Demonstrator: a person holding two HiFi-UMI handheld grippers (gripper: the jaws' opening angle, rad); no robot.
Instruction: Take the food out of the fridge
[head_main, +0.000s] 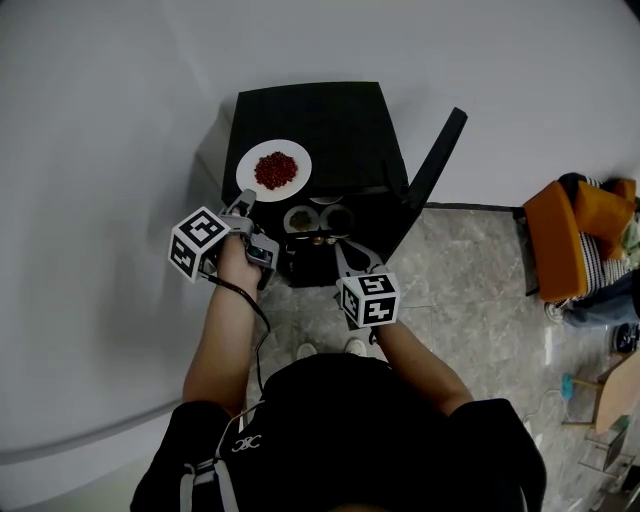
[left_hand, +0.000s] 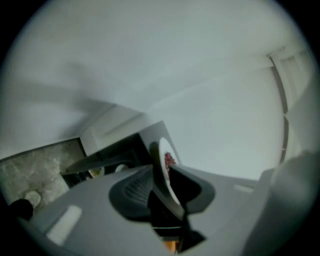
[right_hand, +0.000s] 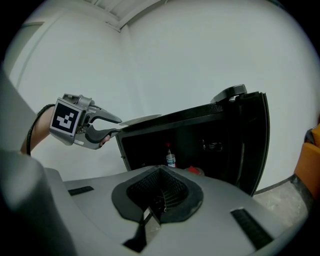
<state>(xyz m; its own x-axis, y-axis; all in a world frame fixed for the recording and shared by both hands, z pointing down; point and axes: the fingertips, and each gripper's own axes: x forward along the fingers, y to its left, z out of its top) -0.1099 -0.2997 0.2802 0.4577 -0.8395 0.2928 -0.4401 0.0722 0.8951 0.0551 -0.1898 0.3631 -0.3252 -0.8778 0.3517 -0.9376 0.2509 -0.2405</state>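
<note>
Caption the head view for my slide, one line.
Left gripper open at the rim of a plate of red food atop the open black fridge; right gripper shut, empty.

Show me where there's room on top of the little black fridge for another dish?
The fridge top is bare to the right of the white plate and behind it. The front-left corner is crowded. The plate of red food sits there, and the left gripper has its jaws around the rim. Inside, bowls fill the shelf's front.
</note>
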